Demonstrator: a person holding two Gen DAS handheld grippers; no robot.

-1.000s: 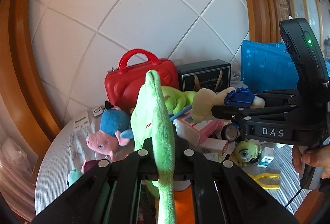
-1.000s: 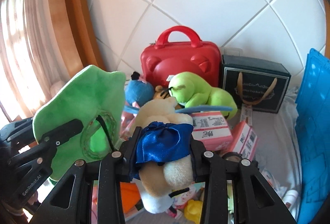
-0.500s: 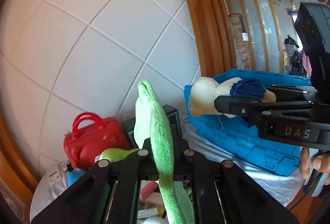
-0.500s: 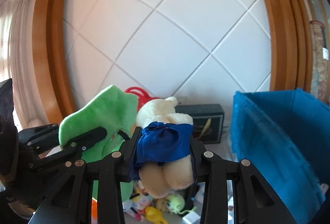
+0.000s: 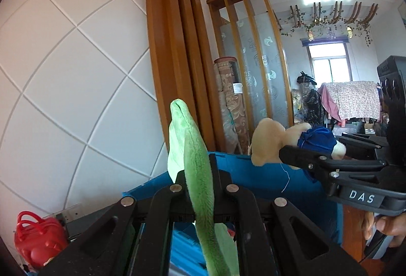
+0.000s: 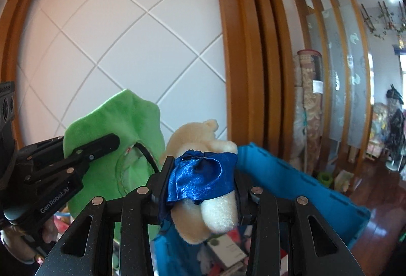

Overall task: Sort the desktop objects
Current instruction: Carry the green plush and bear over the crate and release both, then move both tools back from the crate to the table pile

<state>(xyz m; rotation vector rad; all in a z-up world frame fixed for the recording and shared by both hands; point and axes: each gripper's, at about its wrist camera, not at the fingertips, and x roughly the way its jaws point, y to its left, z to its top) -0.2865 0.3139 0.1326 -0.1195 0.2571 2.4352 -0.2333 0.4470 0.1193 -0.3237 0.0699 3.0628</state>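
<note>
My left gripper (image 5: 199,174) is shut on a flat green plush toy (image 5: 195,161), held up above the blue plastic bin (image 5: 266,182). The toy also shows in the right wrist view (image 6: 114,139). My right gripper (image 6: 200,174) is shut on a cream plush bear in a blue satin garment (image 6: 203,174), held over the bin's near rim (image 6: 291,174). The bear also shows in the left wrist view (image 5: 291,141), to the right of the green toy. The two grippers are side by side, close together.
A red toy case (image 5: 35,238) sits low at the left by the white tiled wall. Boxes and small items (image 6: 228,250) lie inside the bin. A wooden door frame (image 6: 248,60) and rolled rugs (image 5: 231,108) stand behind the bin.
Both grippers have swung right and upward with their toys, away from the cluttered table and the red case, to above the blue bin. Both stay shut.
</note>
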